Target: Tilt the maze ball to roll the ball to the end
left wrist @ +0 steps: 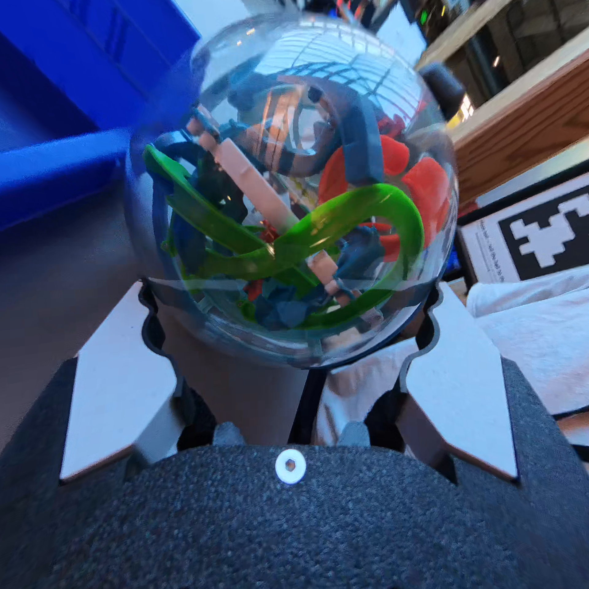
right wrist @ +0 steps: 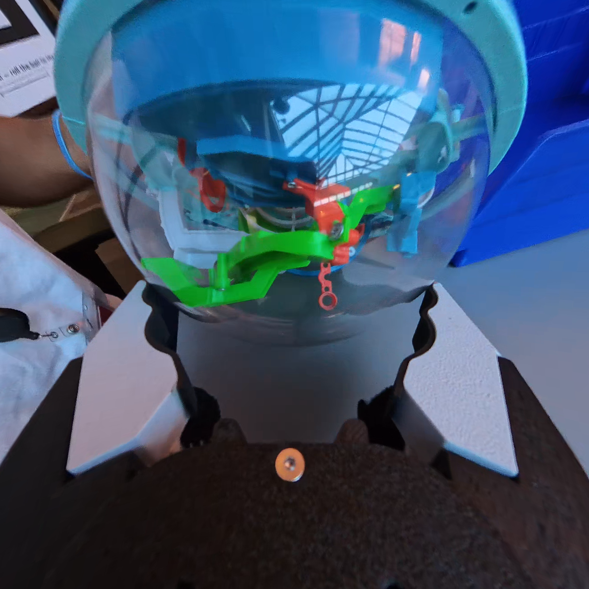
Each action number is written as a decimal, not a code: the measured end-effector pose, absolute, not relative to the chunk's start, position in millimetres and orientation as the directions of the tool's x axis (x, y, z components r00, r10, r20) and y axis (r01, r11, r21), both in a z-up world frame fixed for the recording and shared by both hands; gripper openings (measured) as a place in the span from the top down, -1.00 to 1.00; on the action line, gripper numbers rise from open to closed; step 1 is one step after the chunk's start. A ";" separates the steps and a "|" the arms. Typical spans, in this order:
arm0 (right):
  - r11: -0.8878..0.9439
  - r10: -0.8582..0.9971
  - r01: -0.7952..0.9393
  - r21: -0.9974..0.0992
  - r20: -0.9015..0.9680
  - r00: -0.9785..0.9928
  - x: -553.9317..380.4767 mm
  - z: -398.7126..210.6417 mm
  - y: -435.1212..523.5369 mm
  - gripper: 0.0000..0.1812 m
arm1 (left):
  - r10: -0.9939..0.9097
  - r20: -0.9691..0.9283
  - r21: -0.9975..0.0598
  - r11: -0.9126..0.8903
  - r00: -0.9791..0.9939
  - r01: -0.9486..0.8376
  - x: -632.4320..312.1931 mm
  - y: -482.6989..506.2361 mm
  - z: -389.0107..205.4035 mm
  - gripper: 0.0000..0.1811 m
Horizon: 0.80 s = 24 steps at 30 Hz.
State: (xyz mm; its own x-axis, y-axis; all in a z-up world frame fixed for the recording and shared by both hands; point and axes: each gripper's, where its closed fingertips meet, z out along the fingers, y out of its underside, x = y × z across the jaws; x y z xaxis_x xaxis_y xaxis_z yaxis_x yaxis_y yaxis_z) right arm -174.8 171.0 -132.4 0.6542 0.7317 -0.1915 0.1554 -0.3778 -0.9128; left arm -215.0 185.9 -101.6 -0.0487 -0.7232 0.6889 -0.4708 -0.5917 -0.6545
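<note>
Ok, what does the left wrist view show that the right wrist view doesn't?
Left only: a looping green track, a pink bar, red paddles, wooden shelving.

Right only: the pale teal ring around the sphere, a red chain piece, a person's arm.

Both: the clear maze ball between each gripper's fingers, the blue bin, the marker card.

Both tongs are spread wide right now. The left tongs (left wrist: 291, 306) are cradling the maze ball (left wrist: 296, 204) with their fingertips (left wrist: 149, 306) pressing its lower sides. The right tongs (right wrist: 288, 307) are doing the same from the opposite side, white fingers (right wrist: 446, 350) splayed.
</note>
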 end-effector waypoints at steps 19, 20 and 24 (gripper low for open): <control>-0.331 0.694 -0.129 -0.935 -0.334 0.638 -168.7 -11.8 151.2 -0.70 | -0.184 0.897 -0.318 -0.900 -0.402 -0.299 -210.5 128.5 -41.0 -0.74; -0.323 0.698 -0.141 -0.936 -0.336 0.633 -168.4 -10.7 151.6 -0.70 | -0.182 0.896 -0.317 -0.901 -0.405 -0.297 -210.1 127.8 -40.8 -0.74; -0.300 0.722 -0.118 -0.947 -0.306 0.620 -170.5 -13.3 148.6 -0.70 | -0.245 0.891 -0.365 -0.888 -0.383 -0.282 -211.9 127.3 -42.1 -0.74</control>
